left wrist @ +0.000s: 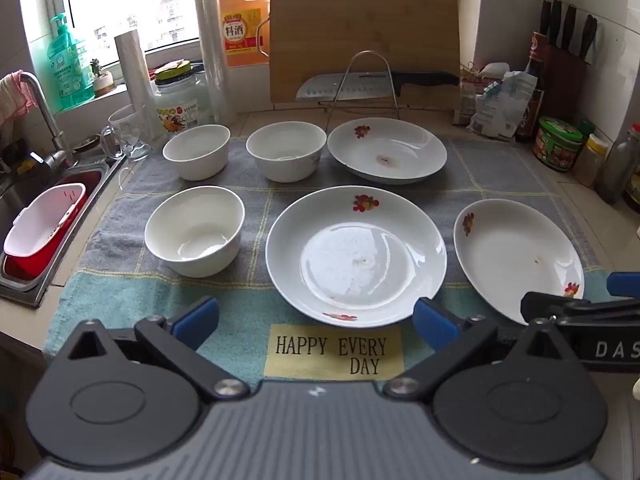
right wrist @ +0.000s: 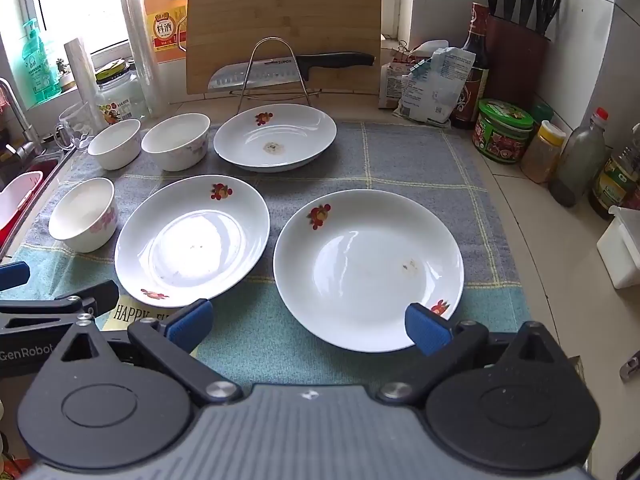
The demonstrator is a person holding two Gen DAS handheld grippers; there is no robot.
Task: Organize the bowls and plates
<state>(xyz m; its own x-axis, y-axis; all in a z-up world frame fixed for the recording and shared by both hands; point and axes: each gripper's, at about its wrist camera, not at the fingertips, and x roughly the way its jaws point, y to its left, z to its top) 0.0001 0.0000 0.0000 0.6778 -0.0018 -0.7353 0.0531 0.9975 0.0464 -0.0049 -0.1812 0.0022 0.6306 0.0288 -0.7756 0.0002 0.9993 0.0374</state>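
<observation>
Three white plates with red flower prints lie on a checked cloth: a middle plate (left wrist: pixel 356 256) (right wrist: pixel 192 240), a right plate (left wrist: pixel 518 258) (right wrist: pixel 368 268) and a far plate (left wrist: pixel 386 150) (right wrist: pixel 275 136). Three white bowls stand to the left: a near bowl (left wrist: pixel 195 230) (right wrist: pixel 83 213) and two far bowls (left wrist: pixel 197 151) (left wrist: pixel 286 150). My left gripper (left wrist: pixel 316 322) is open and empty, just before the middle plate's near rim. My right gripper (right wrist: pixel 310 324) is open and empty, at the right plate's near rim.
A cutting board (left wrist: pixel 364 36) and a knife on a wire rack (left wrist: pixel 362 80) stand behind the dishes. A sink with a red and white basket (left wrist: pixel 44 228) is at the left. Jars and bottles (right wrist: pixel 504 132) and a knife block (right wrist: pixel 516 52) line the right side.
</observation>
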